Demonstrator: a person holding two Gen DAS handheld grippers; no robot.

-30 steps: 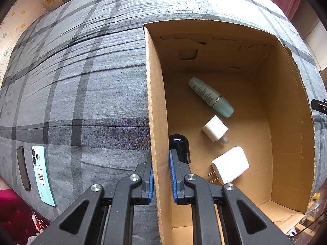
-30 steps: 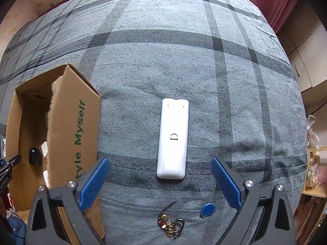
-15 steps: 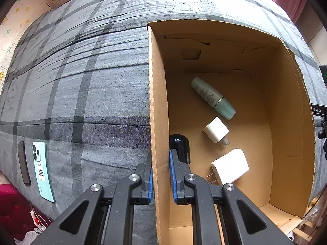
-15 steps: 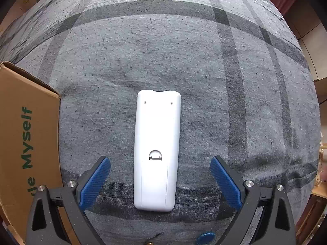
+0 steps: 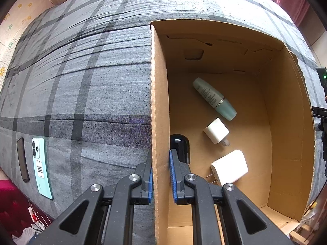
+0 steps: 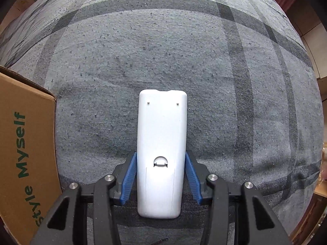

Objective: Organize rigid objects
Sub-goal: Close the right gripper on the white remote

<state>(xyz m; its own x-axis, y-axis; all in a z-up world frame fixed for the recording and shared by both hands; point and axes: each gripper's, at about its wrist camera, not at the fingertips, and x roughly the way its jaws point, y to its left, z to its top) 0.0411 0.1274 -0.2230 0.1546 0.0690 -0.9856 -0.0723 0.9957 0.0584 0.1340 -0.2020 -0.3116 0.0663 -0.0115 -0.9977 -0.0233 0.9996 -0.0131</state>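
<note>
the bed (image 6: 163,51) carries the box (image 5: 290,106), unchanged from a second ago; inside the box lie a tube (image 5: 214,99), two chargers (image 5: 229,168) and a black thing (image 5: 180,147). the left gripper (image 5: 161,177) stays clamped on the box's left wall. right of the box, the remote (image 6: 161,153) lies face down; the right gripper (image 6: 161,180) has dropped onto it, fingers (image 6: 128,180) just closing from wide apart to grip its sides. a phone (image 5: 40,167) lies left of the box.

We are looking straight down from both wrist cameras, close above the plaid bedcover (image 6: 163,40); both views are sharing the cardboard box (image 5: 160,94).
</note>
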